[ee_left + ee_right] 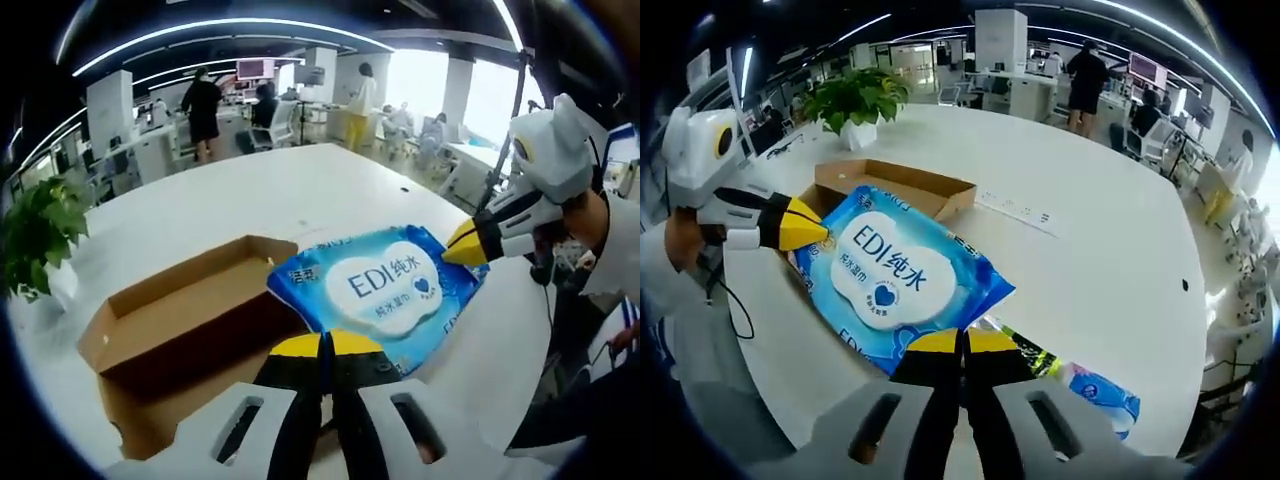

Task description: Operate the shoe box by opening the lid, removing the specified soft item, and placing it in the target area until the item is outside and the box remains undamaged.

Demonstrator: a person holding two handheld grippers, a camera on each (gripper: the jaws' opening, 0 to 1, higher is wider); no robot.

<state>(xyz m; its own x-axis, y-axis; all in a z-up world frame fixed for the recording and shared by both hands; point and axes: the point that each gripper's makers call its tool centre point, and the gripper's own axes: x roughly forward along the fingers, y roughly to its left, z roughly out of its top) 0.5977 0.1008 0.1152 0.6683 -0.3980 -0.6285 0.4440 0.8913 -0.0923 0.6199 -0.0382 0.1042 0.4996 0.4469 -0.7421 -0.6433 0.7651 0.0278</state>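
The blue wipes pack (385, 292) (902, 277) is hanging above the open box (190, 310) (902, 184), stretched between the two grippers. The left gripper (327, 345) (820, 232) is pinching the pack's near edge with its yellow-tipped jaws closed together; in the right gripper view it is reaching in from the left and gripping the pack's left corner. The right gripper (962, 345) (455, 250) is likewise closed on the opposite edge of the pack, its jaws meeting with no gap, and in the left gripper view it is coming in from the right, tips on the pack's far right corner. The pack is tilting slightly, its white label with "EDI" lettering facing up.

The cardboard box is sitting on the white table (300, 190) (1090, 240) with its lid folded back and its brown inside showing. Partly beneath the pack in the right gripper view, another small blue packet (1102, 392) is lying on the table near its edge. A white power strip (1015, 210) is lying just beyond the box. A potted plant (40, 235) (855, 102) is standing at the table's edge past the box. People (203, 112) are standing among desks well beyond the table.
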